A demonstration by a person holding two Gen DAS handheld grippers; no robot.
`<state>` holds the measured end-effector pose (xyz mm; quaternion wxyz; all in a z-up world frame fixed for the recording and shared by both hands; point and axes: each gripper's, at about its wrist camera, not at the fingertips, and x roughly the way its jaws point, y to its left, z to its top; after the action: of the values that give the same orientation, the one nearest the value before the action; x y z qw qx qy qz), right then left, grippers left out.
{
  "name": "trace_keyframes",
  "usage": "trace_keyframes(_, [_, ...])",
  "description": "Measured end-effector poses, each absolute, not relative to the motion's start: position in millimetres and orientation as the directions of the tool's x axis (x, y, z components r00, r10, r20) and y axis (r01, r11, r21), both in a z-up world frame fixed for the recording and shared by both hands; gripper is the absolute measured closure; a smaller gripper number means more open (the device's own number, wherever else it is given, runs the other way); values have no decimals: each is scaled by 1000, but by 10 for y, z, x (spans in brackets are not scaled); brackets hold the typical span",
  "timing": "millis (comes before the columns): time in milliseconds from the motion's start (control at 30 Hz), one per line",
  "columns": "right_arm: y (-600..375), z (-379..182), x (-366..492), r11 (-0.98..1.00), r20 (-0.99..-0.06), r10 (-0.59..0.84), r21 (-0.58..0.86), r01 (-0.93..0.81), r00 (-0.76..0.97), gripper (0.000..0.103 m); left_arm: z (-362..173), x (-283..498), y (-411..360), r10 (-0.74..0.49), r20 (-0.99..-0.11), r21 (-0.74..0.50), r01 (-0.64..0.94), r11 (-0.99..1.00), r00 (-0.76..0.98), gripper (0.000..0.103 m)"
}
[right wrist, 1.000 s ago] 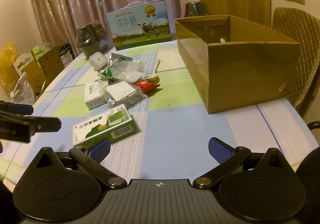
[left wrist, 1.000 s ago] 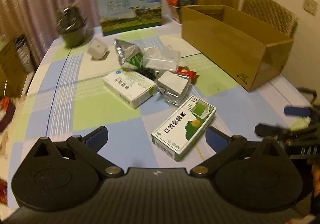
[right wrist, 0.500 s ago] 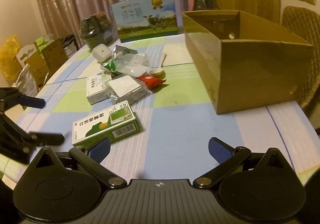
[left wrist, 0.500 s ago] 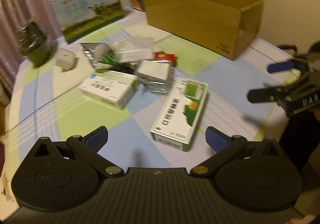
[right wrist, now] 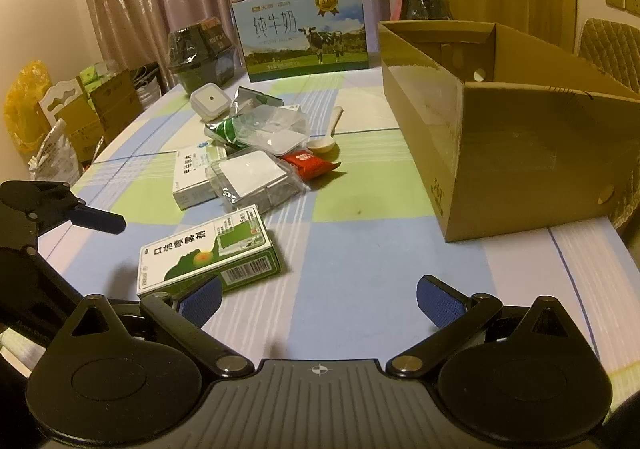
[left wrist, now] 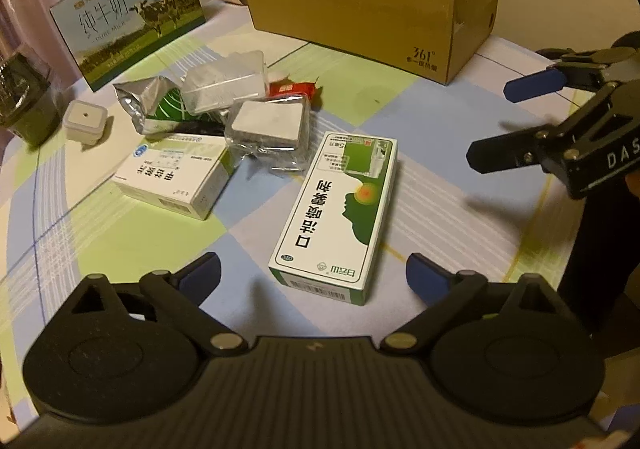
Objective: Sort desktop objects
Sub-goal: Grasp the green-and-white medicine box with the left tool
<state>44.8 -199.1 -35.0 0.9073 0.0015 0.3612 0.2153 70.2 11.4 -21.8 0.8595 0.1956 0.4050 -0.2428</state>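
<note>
A green-and-white medicine box (left wrist: 338, 215) lies flat on the checked tablecloth, just ahead of my left gripper (left wrist: 314, 279), which is open and empty. It also shows in the right wrist view (right wrist: 208, 251), at the left fingertip of my right gripper (right wrist: 320, 299), open and empty. Behind it lie a white medicine box (left wrist: 176, 173), a silver-wrapped packet (left wrist: 270, 129), a clear plastic box (left wrist: 224, 83), a green foil bag (left wrist: 148, 107), a red sachet (right wrist: 310, 165), a white spoon (right wrist: 326, 141) and a small white square case (left wrist: 85, 121). An open cardboard box (right wrist: 504, 129) stands at the right.
A blue milk carton case (right wrist: 302, 31) stands at the table's far edge. Dark wrapped containers (right wrist: 200, 53) stand at the far left and behind the cardboard box (right wrist: 426, 5). A wicker chair (right wrist: 610, 49) is at the right. Boxes and bags (right wrist: 68, 117) sit on the floor left.
My left gripper has swung right and closer to the green-and-white box, now lengthwise before it. My right gripper has moved forward a little. Both stay open.
</note>
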Motion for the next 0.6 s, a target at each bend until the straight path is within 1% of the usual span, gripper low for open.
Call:
trace_keyframes(133, [-1976, -374, 483, 906, -659, 393, 158, -393, 641, 2, -236, 765, 119, -283, -792, 110, 582, 806, 541, 8])
trace_keyframes(333, [-1986, -405, 505, 910, -663, 383, 151, -386, 643, 2, -270, 814, 54, -292, -794, 127, 616, 778, 534, 11])
trace_keyframes(433, [-2005, -418, 512, 913, -667, 378, 151, -380, 642, 2, -290, 840, 29, -302, -794, 125, 628, 768, 527, 15])
trace_keyframes(600, [-2016, -444, 539, 915, -674, 372, 150, -374, 638, 2, -320, 882, -5, -329, -799, 101, 653, 751, 503, 27])
